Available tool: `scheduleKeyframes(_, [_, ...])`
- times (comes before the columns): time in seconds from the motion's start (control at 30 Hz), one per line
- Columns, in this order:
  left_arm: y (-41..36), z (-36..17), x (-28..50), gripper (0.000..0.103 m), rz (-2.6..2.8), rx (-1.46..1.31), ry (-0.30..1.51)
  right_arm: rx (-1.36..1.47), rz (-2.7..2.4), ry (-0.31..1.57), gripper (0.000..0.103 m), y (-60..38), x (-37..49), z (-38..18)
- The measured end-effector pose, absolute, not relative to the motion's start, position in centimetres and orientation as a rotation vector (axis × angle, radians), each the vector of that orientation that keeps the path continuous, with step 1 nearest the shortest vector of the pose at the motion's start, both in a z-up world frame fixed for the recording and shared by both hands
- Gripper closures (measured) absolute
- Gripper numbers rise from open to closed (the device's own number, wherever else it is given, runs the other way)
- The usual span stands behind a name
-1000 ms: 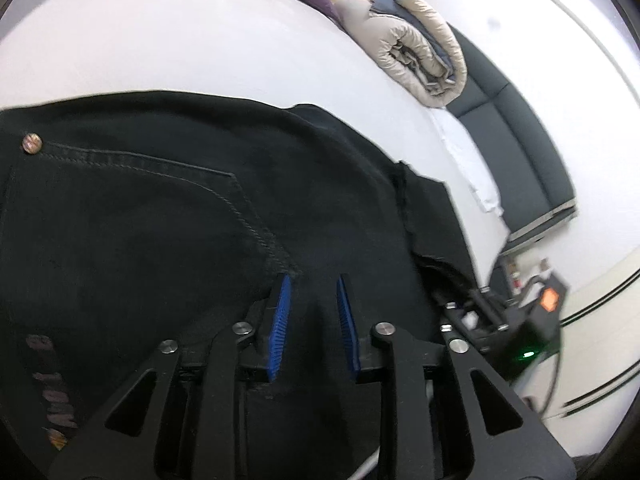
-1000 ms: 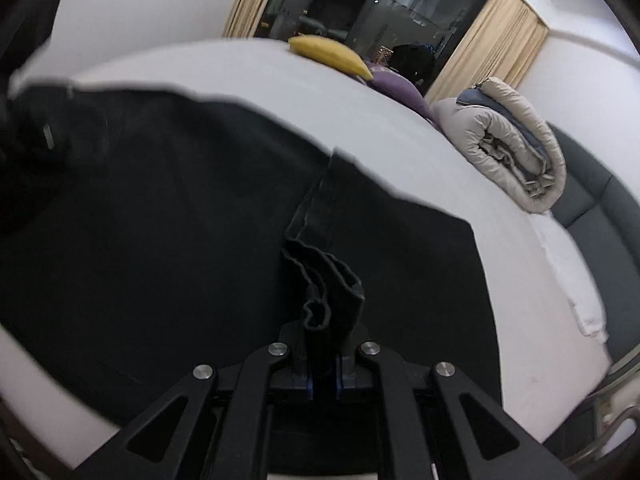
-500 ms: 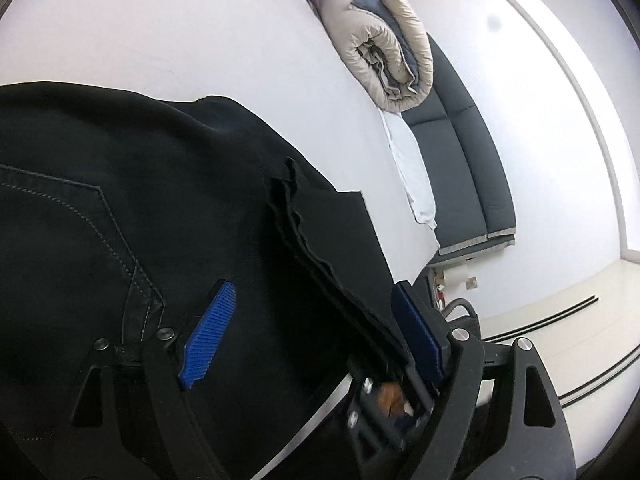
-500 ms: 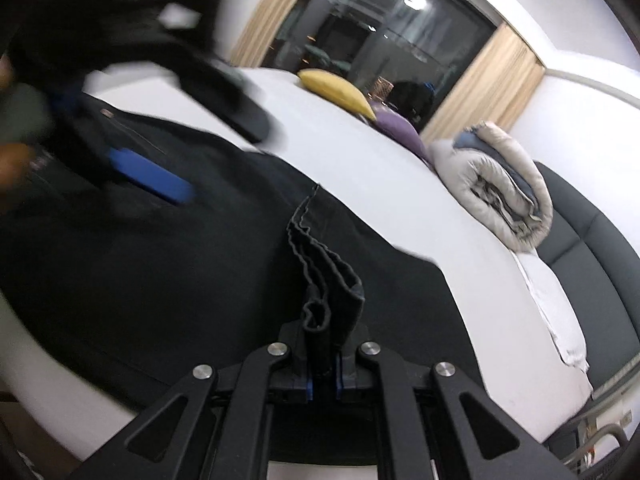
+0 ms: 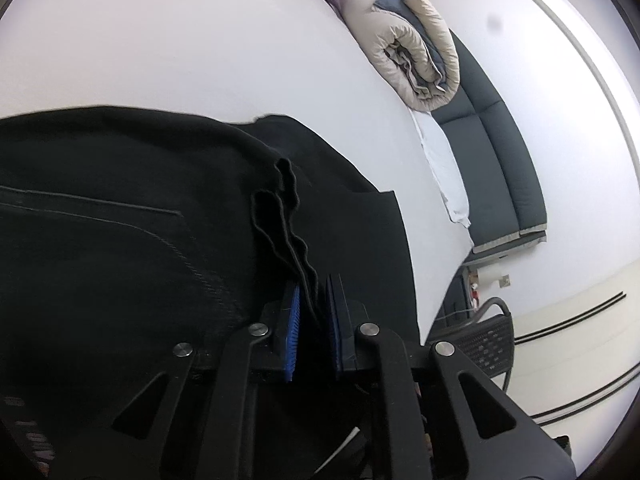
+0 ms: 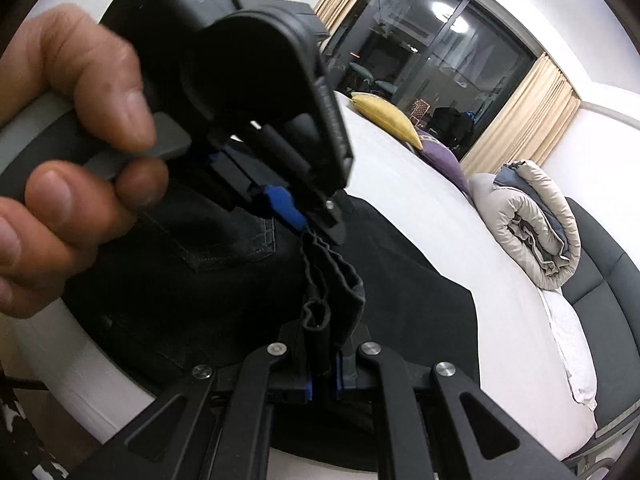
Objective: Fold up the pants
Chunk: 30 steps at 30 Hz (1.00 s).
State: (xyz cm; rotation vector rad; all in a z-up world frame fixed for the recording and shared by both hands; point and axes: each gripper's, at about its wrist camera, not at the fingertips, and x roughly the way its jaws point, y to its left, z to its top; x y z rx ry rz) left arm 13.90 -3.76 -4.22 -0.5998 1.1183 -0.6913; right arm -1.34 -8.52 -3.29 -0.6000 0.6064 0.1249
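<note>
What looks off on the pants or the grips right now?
Nothing damaged. The hem edge of the pants is bunched in wavy pleats, not flat, strung between the left gripper and right gripper, both shut on it. The rest lies on the bed. The duvet is rolled, out of the way.

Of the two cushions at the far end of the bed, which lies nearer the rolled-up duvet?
The purple cushion: it sits between the yellow cushion and the rolled duvet, so it is the closer one.
</note>
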Motion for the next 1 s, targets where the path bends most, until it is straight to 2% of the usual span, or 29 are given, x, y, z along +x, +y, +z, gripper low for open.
scheduleKeyframes(0.5, [-2.1, -7.4, 13.6, 0.091, -0.597, -0.561, 1.116, -0.644, 0.156, 0.681, 0.093, -9.1, 0.2, -4.9])
scheduleKeyframes(0.77, [-1.1, -4.5, 12.7, 0.091, -0.505, -0.485, 1.035, -0.614, 0.158, 0.692, 0.087, -9.3, 0.1, -4.9])
scheduleKeyframes(0.87, [-2.9, -2.8, 12.5, 0.091, -0.531, -0.383, 0.996, -0.600, 0.157, 0.693, 0.073, -9.6, 0.0, -4.7])
scheduleKeyframes(0.93, [-4.2, -2.6, 12.3, 0.091, -0.551, -0.331, 0.994, -0.583, 0.149, 0.684, 0.046, -10.1, -0.4, -4.4])
scheduleKeyframes(1.0, [-5.6, -3.0, 12.0, 0.091, -0.575, -0.285, 1.004, -0.526, 0.180, 0.686, 0.035, -11.1, -0.9, -3.6])
